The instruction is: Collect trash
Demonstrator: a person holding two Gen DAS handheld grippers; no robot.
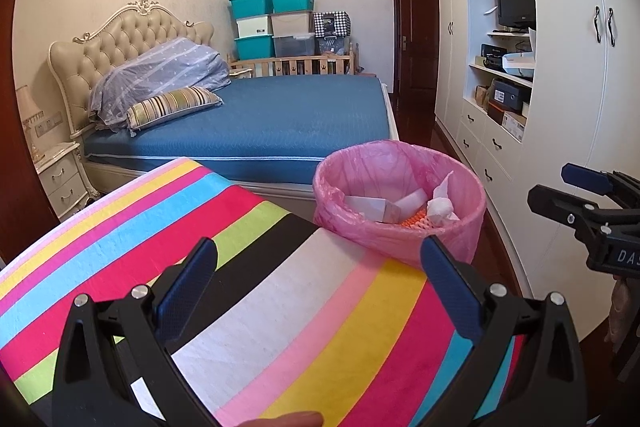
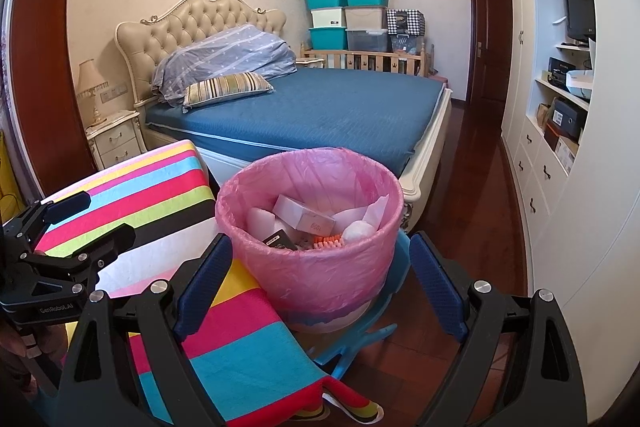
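Both grippers sit idle above the striped cloth (image 1: 280,291); nothing between either pair of fingers.

Left gripper (image 1: 320,287): I have it pitched down over the cloth-covered surface, blue pads spread wide, jaws apart, empty; its tips hang over the white and black stripes, apart from the fabric as far as I can tell; a fingertip (image 1: 296,419) of the holding hand shows at the bottom edge of the left wrist view.

Right gripper (image 2: 320,279): also tilted down, jaws wide apart, holding nothing; from its own camera the fingers frame the lower wall of the trash bin (image 2: 312,227), one either side, no contact visible; seen from the left camera it hangs at the right edge, well clear of the bin and in front of the white wardrobe (image 1: 580,107).

Bin: lined with a pink bag (image 2: 256,187), just beside the cloth's edge, standing on what looks like a light blue plastic piece (image 2: 360,343) on the dark wood floor (image 2: 480,227); near the foot of the bed (image 2: 320,111).

Trash already inside: white carton (image 2: 304,215), crumpled tissue (image 2: 360,231), orange ribbed item (image 2: 328,242), small dark packet (image 2: 280,241).
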